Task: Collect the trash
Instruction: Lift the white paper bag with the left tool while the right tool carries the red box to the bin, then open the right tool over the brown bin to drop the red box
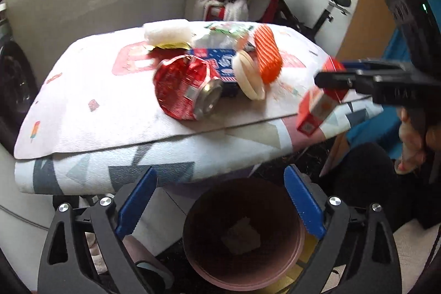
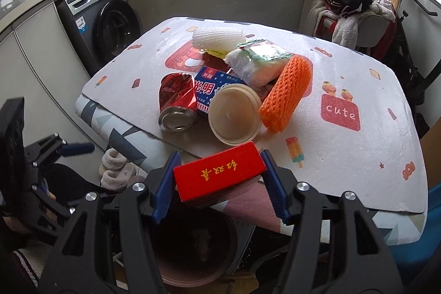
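Laundry-room table [image 2: 344, 156]: right gripper [image 2: 219, 178] pinches red cigarette box [image 2: 220, 174] above bin [image 2: 193, 252]; left gripper [image 1: 217, 211] spread, empty; early release could miss.

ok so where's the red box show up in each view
Left wrist view: the red box is at the right edge, clamped in the right gripper, just off the table's corner.
Right wrist view: the red box sits low in the centre, between the blue pads.
Shared landmark: the crushed red can on the table.

Each tool [image 1: 220, 207] [image 2: 219, 185]: black frame, silver screws, blue serrated fingers [image 1: 137, 204] (ridged like saws).
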Action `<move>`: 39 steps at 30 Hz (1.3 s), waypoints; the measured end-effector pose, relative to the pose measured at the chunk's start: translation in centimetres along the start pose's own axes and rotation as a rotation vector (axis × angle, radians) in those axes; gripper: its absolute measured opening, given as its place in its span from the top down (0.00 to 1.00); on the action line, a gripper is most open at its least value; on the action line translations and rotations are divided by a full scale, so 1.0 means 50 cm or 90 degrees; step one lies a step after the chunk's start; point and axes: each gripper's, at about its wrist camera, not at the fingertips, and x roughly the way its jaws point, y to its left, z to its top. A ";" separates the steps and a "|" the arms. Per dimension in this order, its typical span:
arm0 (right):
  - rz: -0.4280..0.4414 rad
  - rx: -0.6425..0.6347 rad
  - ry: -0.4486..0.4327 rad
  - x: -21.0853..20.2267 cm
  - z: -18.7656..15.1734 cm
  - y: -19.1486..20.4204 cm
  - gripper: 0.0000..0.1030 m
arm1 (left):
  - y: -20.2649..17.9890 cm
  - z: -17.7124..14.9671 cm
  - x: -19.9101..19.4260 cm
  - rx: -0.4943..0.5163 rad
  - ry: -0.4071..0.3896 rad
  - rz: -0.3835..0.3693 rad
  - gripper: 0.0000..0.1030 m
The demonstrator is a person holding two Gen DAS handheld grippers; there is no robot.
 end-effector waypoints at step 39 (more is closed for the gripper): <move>0.007 0.025 0.062 0.083 -0.056 0.027 0.06 | 0.123 -0.002 -0.059 -0.142 -0.036 0.155 0.07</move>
